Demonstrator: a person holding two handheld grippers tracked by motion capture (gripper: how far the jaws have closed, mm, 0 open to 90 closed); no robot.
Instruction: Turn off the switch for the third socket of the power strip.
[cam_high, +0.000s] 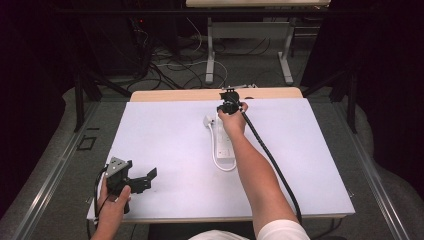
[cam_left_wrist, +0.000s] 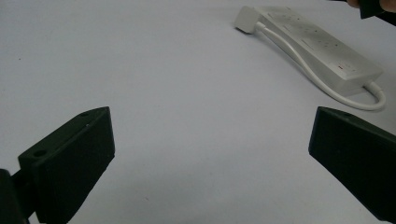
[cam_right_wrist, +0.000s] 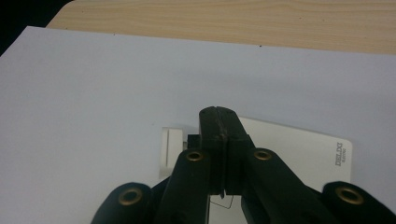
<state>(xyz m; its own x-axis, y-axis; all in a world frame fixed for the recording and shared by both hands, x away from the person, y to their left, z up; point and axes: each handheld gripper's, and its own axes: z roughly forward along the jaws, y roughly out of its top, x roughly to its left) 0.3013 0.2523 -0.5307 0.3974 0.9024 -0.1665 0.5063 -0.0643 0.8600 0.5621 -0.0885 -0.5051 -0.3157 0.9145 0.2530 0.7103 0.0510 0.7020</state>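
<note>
A white power strip (cam_high: 224, 142) lies lengthwise in the middle of the white table top (cam_high: 165, 145), its cord looping round to a white plug (cam_high: 209, 120) beside its far end. My right gripper (cam_high: 229, 106) hovers over that far end, pointing down. In the right gripper view its jaws are pressed together, shut (cam_right_wrist: 219, 122), with nothing between them, just above the strip (cam_right_wrist: 299, 144) and next to the plug (cam_right_wrist: 169, 149). My left gripper (cam_high: 147, 181) rests at the near left corner, open (cam_left_wrist: 210, 135) and empty, facing the strip (cam_left_wrist: 317, 51).
A strip of bare wood (cam_high: 175, 95) shows along the table's far edge. Beyond it are the metal legs of another table (cam_high: 210, 55) and loose cables on the floor. The right gripper's black cable (cam_high: 275, 165) trails back along the forearm.
</note>
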